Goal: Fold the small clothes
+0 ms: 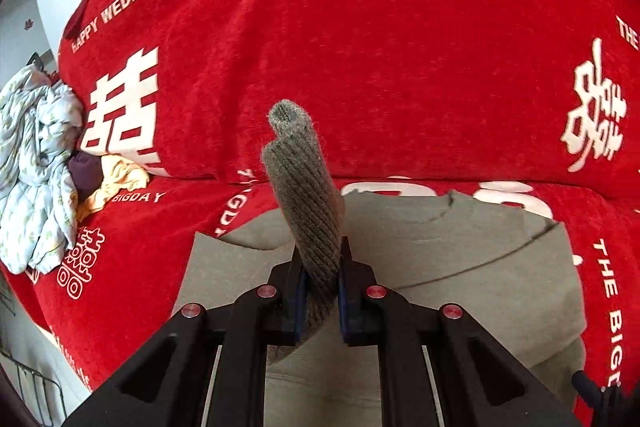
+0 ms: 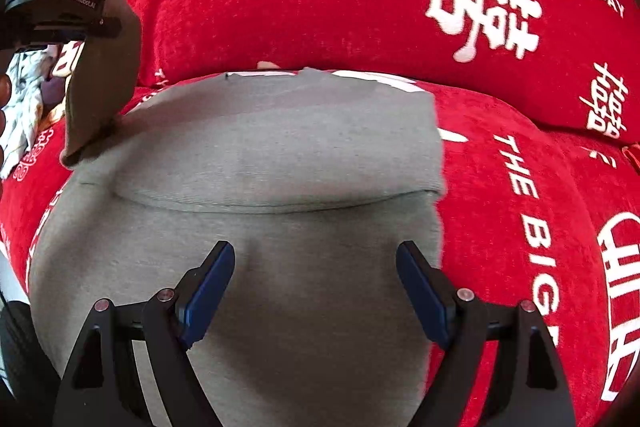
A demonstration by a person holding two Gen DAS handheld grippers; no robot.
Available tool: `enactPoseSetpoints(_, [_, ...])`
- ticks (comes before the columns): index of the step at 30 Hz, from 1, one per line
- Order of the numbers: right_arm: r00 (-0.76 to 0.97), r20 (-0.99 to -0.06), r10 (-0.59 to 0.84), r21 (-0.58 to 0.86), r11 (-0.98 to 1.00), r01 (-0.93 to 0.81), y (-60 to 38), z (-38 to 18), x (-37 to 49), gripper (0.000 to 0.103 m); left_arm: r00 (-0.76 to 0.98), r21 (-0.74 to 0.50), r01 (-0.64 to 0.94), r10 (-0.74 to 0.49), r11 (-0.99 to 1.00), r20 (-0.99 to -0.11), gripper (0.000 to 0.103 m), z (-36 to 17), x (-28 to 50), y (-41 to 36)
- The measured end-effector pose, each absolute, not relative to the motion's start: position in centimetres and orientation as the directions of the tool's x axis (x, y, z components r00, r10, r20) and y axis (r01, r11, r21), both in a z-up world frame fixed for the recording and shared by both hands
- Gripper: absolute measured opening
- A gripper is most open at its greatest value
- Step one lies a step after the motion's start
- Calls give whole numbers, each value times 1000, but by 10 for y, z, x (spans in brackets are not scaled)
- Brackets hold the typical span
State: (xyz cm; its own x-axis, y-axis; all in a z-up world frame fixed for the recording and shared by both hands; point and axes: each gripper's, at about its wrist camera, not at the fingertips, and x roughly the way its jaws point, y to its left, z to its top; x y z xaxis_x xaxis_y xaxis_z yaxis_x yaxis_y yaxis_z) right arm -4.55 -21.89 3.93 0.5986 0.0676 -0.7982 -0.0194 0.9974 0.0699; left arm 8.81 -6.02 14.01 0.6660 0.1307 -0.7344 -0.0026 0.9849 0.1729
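A grey sweatshirt (image 2: 280,155) lies flat on a red sofa cover (image 2: 320,7), its right sleeve folded across the body. My left gripper (image 1: 322,279) is shut on the ribbed cuff (image 1: 308,195) of the left sleeve and holds it upright above the garment (image 1: 460,259). In the right wrist view the left gripper (image 2: 100,23) holds the lifted sleeve (image 2: 104,75) at the far left. My right gripper (image 2: 316,263) is open and empty, hovering over the lower body of the sweatshirt.
The red cover (image 1: 400,59) carries white characters and lettering and rises into a backrest behind the seat. A heap of pale patterned clothes (image 1: 36,163) with a yellow piece (image 1: 120,175) lies at the seat's left end.
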Motion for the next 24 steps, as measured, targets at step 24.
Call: enactPoseSetpoints(24, [630, -776, 40, 91, 995, 49, -271, 48, -61, 86, 616, 232, 181, 74, 956, -785, 14, 102, 77, -190])
